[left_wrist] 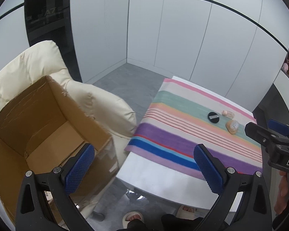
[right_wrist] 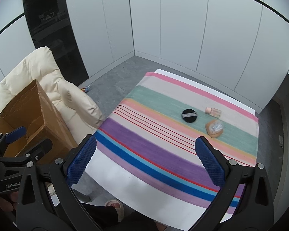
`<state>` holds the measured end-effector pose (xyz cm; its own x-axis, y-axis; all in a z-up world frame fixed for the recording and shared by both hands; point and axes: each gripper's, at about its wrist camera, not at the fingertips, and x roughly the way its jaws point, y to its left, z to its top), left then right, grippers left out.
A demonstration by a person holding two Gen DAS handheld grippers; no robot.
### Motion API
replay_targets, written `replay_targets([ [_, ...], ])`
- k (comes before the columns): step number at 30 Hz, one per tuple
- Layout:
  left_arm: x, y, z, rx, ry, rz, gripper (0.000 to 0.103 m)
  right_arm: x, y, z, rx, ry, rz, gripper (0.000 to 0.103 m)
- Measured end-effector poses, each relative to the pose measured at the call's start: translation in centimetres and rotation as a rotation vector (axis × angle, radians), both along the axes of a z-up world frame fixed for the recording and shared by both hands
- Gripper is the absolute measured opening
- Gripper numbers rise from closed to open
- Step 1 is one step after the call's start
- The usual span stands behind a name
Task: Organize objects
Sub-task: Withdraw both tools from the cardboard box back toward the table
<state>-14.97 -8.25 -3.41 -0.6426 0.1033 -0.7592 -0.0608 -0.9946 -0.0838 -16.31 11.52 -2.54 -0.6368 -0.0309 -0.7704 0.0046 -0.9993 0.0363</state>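
On the striped cloth (right_wrist: 144,154) at the far right lie a black round compact (right_wrist: 189,115), a small clear bottle with a peach cap (right_wrist: 213,112) and a tan flat bottle (right_wrist: 214,128). The same three show in the left wrist view: compact (left_wrist: 213,116), small bottle (left_wrist: 228,114), tan bottle (left_wrist: 232,127). An open cardboard box (left_wrist: 38,115) sits on a cream chair left of the table. My left gripper (left_wrist: 144,150) hangs open between box and table edge, holding nothing. My right gripper (right_wrist: 146,140) is wide open above the cloth's near side, well short of the items.
The cloth covers a white table (right_wrist: 125,182). The cream padded chair (right_wrist: 48,73) bears the box (right_wrist: 28,115). A dark tall cabinet (right_wrist: 48,19) stands behind it. The person's slippered feet (left_wrist: 132,217) show under the table. A small item (right_wrist: 86,89) lies on the grey floor.
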Motion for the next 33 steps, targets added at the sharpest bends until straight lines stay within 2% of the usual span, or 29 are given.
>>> replay_targets([
  [33,-0.5,12.7,-0.2,0.014,-0.005,-0.206,0.103,4.7,13.4,0.0,-0.020,-0.005,-0.221,0.103],
])
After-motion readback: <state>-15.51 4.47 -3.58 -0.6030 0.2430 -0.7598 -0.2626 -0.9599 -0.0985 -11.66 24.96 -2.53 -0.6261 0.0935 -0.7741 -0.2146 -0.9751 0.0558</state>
